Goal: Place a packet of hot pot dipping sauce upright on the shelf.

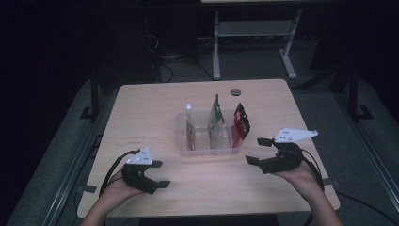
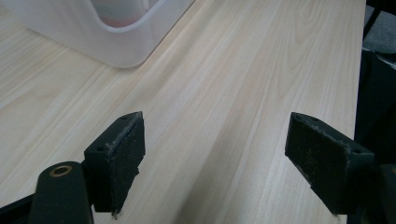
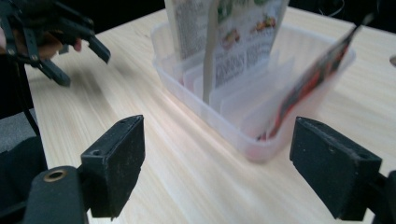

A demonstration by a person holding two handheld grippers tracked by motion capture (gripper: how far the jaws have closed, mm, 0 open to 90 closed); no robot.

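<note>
A clear plastic bin (image 1: 181, 136) with inner dividers stands at the middle of the wooden table. Three pouches stand upright in it: a white-topped one (image 1: 189, 126) at the left, a green one (image 1: 216, 121) in the middle, a red and black one (image 1: 241, 121) at the right. My left gripper (image 1: 159, 173) rests open near the table's front left, with nothing between its jaws. Just right of the bin my right gripper (image 1: 258, 150) is open and holds nothing. In the right gripper view the bin (image 3: 243, 135), the green pouch (image 3: 233, 42) and the red pouch (image 3: 317, 74) stand close ahead.
A small round grommet (image 1: 235, 92) is set in the table (image 1: 141, 113) near its far edge. Beyond the table a white desk frame (image 1: 254, 42) stands on the dark floor. The bin's corner (image 2: 112, 46) shows at the upper left of the left gripper view.
</note>
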